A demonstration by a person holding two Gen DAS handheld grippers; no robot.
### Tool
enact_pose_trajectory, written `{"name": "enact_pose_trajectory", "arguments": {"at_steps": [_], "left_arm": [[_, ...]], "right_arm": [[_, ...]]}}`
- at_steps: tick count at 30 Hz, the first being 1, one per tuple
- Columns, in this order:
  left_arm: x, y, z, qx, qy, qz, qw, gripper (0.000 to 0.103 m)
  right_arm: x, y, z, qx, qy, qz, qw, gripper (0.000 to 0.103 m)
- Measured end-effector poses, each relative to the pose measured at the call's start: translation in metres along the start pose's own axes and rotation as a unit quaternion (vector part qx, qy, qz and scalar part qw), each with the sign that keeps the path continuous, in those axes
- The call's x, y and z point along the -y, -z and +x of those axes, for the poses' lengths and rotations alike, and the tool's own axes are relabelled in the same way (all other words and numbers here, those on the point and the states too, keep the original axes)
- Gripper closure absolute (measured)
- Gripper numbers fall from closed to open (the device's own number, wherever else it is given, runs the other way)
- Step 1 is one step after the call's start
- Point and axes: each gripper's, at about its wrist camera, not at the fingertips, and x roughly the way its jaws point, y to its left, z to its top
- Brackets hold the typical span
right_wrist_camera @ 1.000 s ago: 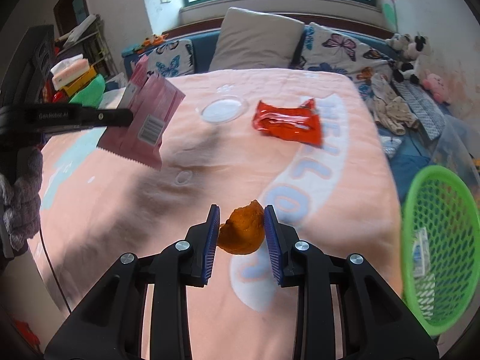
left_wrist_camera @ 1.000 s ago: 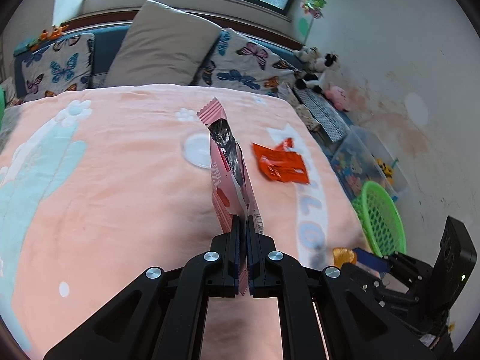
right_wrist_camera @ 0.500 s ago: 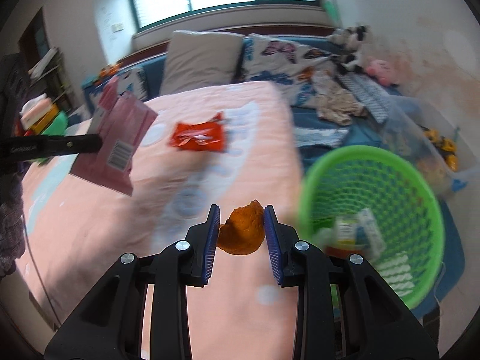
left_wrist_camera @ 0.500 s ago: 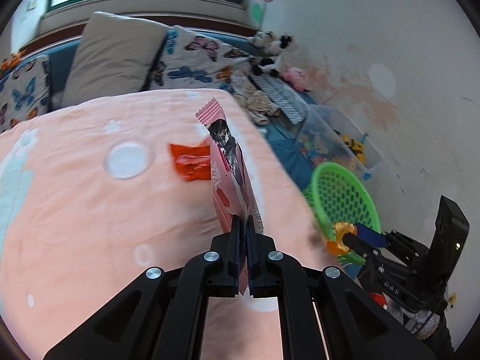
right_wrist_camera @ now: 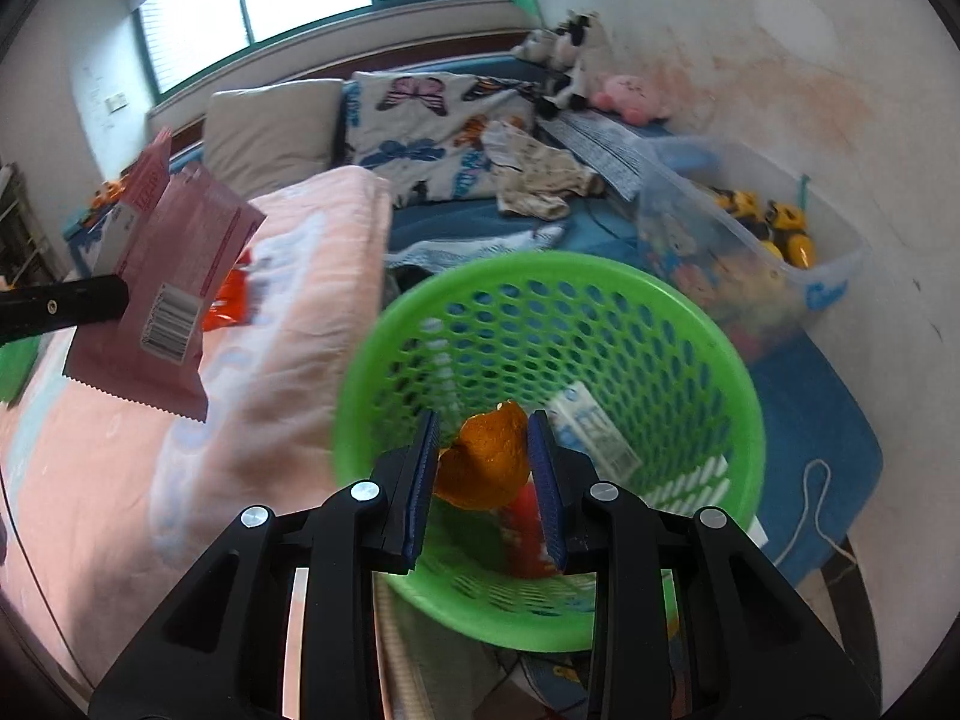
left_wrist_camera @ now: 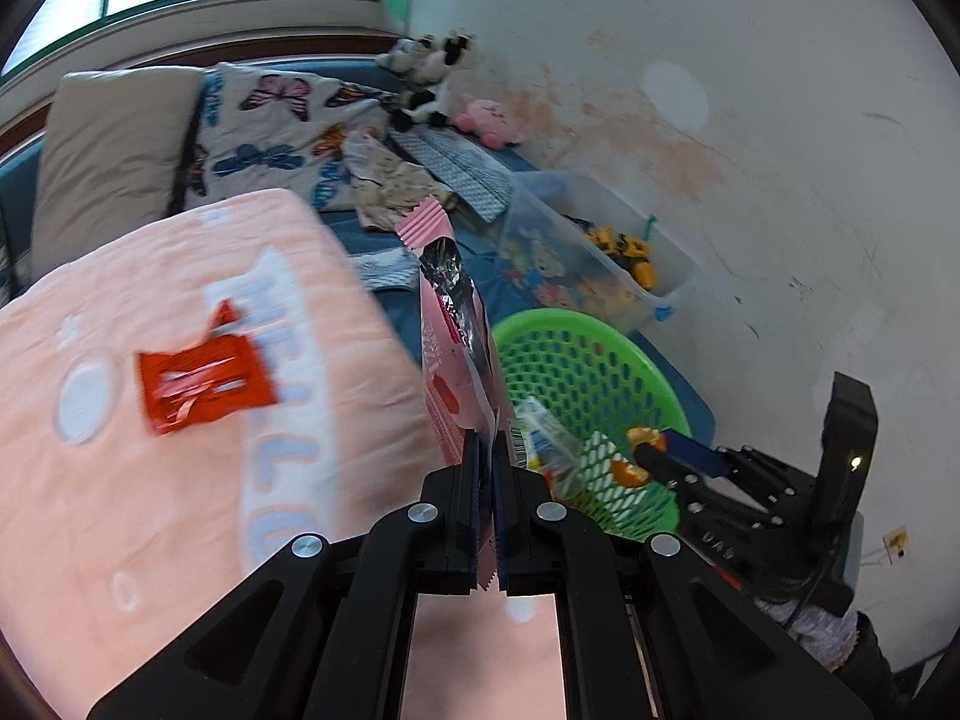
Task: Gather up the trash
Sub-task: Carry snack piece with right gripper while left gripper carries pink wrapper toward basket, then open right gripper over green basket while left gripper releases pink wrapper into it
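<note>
Item 1, right gripper: we record the jaws closed on a piece of orange peel, blue pads pressing both its sides, at lower centre of the right wrist view. The tool points down and forward, peel poised over the mouth of the green basket, which fills mid-frame and already holds paper scraps.

Item 2, left gripper: we record the jaws pinched tight on a pink wrapper, which stands upright from the fingertips to mid-frame. The tool sits level over the edge of the pink blanket, aimed toward the green basket at centre right.

Item 3, red wrapper: lying flat on the blanket, left of frame, well apart from both tools.

Item 4, clear toy bin: right of frame, beyond the basket.
</note>
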Motion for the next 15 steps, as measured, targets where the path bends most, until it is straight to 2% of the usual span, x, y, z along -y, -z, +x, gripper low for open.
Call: {"name": "enact_pose_trajectory", "arguments": {"at_steps": [9, 15], "left_arm": [[0.044, -0.013, 0.047, -0.021, 0.024, 0.016, 0.9993, 0.099], [0.051, -0.008, 0.073, -0.046, 0.028, 0.012, 0.9985, 0.098]], "right_arm": [[0.034, 0.010, 0.003, -0.010, 0.011, 0.038, 0.999, 0.070], [0.046, 0.014, -0.002, -0.010, 0.014, 0.048, 0.999, 0.069]]}}
